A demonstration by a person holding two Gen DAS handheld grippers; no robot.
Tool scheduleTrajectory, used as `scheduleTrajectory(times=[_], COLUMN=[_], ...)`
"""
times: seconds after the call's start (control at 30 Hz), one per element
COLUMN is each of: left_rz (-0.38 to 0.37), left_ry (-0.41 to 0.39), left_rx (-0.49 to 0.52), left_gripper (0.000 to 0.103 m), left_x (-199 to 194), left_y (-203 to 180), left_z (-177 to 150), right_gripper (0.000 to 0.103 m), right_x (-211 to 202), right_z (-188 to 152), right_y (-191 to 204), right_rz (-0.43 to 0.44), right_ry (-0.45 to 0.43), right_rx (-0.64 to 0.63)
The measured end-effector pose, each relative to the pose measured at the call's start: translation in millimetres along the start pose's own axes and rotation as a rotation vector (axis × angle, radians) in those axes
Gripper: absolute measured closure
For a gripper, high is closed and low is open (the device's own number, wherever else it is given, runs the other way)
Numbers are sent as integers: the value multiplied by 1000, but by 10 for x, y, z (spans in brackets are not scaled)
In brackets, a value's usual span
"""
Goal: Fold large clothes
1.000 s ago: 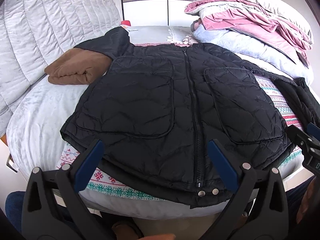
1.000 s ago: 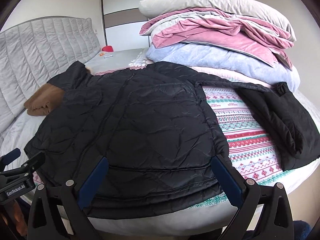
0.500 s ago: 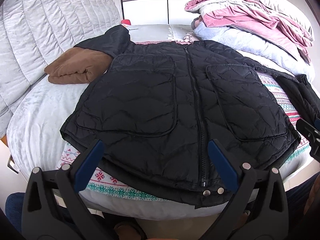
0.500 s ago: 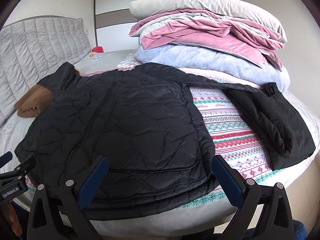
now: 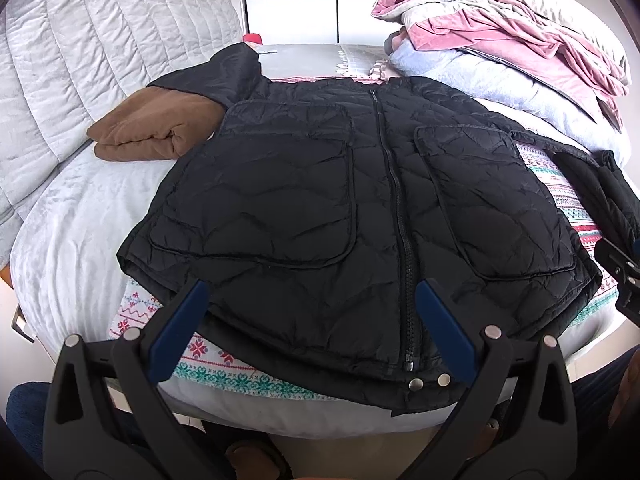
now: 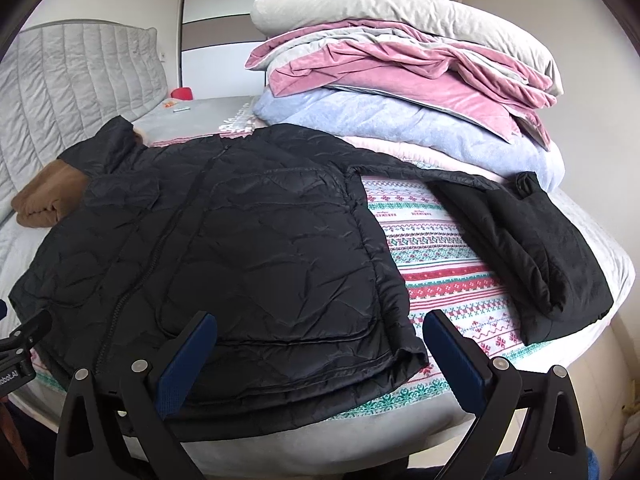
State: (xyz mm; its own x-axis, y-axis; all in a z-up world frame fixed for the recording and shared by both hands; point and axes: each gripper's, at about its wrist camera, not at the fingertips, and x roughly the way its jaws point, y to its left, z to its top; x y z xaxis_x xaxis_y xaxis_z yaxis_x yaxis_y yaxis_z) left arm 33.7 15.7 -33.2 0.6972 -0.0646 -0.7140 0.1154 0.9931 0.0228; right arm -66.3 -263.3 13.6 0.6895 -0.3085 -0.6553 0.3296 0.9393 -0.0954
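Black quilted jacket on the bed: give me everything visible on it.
The black quilted jacket lies flat, front up, hem at the near bed edge. Shiny, wrinkled, puffy-looking fabric; the centre zipper is closed, with two metal snaps at the hem and a large patch pocket on each side. One sleeve drapes over a folded brown garment, the other stretches across the patterned blanket it lies on. Neither open claw touches it.

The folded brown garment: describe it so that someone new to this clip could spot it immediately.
Start at the grey quilted headboard. On the pale bed cover just in front of it lies the folded brown garment, with the sleeve of the black quilted jacket draped over its far end. It is the only brown item.
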Motion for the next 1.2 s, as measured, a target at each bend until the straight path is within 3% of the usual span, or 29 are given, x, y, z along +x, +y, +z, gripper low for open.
scheduleTrajectory(times=[1.2], left_rz=[4], left_ry=[23], left_rx=[-18], left_gripper=[0], left_x=[72], left_y=[13], left_z=[-13], right_gripper=[0], right_x=[81], right_z=[16], right_y=[-65], right_rz=[-24], right_ry=[36], right_rx=[3])
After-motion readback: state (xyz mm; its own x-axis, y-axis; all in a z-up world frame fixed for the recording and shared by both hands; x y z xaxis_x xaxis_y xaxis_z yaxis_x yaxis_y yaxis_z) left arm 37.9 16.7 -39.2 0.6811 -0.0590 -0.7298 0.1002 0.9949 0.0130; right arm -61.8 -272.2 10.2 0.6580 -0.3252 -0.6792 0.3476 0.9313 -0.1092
